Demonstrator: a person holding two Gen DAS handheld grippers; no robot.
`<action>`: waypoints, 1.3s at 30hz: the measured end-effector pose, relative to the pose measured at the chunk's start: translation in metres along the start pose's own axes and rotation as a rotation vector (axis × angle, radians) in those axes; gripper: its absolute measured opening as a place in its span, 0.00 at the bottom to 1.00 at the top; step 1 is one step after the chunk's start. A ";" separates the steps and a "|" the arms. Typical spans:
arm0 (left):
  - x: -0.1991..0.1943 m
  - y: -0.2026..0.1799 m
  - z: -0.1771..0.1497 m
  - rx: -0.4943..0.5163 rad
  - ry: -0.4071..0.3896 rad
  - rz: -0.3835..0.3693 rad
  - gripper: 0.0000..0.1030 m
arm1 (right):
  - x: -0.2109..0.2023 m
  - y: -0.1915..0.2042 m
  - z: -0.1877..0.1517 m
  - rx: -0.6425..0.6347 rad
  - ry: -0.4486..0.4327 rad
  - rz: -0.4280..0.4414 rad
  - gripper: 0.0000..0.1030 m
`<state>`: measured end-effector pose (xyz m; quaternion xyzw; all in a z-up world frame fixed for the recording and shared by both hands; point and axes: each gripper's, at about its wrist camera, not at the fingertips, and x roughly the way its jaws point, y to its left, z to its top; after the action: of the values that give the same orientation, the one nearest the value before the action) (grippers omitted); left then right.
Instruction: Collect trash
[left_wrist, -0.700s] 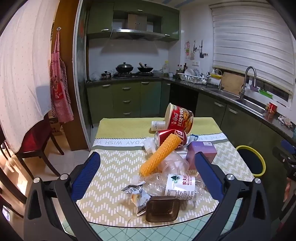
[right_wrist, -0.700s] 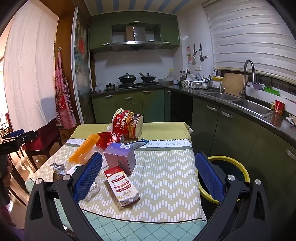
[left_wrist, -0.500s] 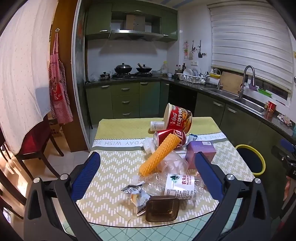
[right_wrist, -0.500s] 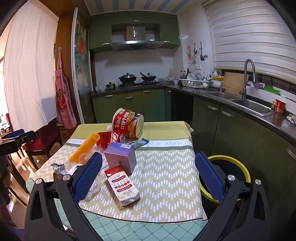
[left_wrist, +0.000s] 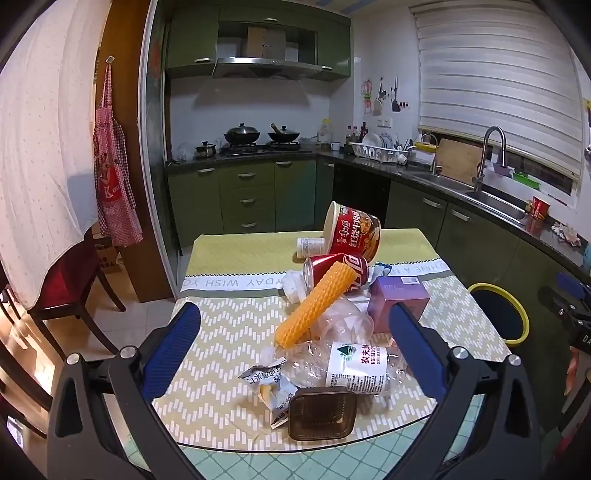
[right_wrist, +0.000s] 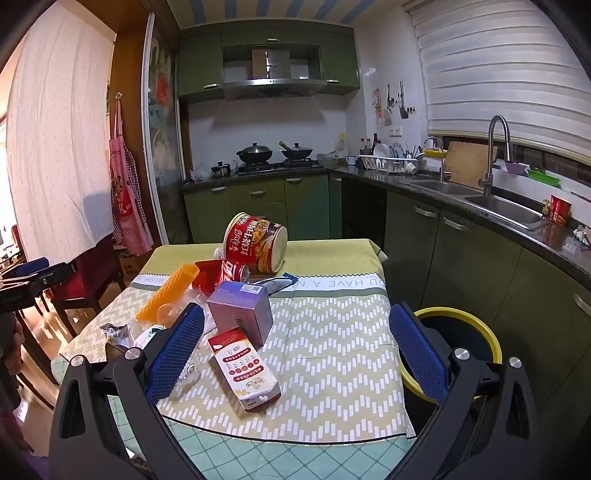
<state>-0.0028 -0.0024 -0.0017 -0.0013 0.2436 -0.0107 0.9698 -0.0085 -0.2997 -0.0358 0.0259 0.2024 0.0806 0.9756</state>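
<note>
Trash lies heaped on the tabletop (left_wrist: 229, 332), which carries a zigzag-patterned cloth. At the near edge sits a dark plastic tray (left_wrist: 322, 412), touching a crumpled wrapper (left_wrist: 271, 387) and a flattened clear water bottle (left_wrist: 354, 363). Behind these a yellow corn-shaped piece (left_wrist: 314, 304) leans on a red soda can (left_wrist: 338, 267) lying on its side; a purple box (left_wrist: 399, 301) stands just beside the can. Farther back a red instant-noodle bowl (left_wrist: 352, 234) is tipped on its side next to a small white bottle (left_wrist: 310, 245). In the right wrist view a red-and-white carton (right_wrist: 243, 369) lies flat in front of the purple box. A yellow-rimmed bin (right_wrist: 458, 332) stands on the floor beside the tabletop, below the green cabinets. The left gripper (left_wrist: 295, 350) hovers before the heap, jaws spread wide and holding nothing. The right gripper (right_wrist: 295, 349) hovers over the carton, jaws likewise wide apart and unloaded.
</note>
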 end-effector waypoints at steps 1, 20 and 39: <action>0.000 0.000 0.000 0.000 0.001 0.000 0.95 | 0.000 0.000 0.000 0.000 0.000 0.001 0.96; 0.006 -0.007 -0.002 0.016 0.017 -0.014 0.95 | 0.007 0.000 -0.003 0.005 0.012 -0.002 0.96; 0.010 -0.008 -0.003 0.023 0.026 -0.023 0.95 | 0.006 -0.001 -0.003 0.006 0.016 -0.003 0.96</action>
<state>0.0039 -0.0107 -0.0089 0.0070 0.2560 -0.0247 0.9663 -0.0037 -0.2994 -0.0408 0.0277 0.2107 0.0786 0.9740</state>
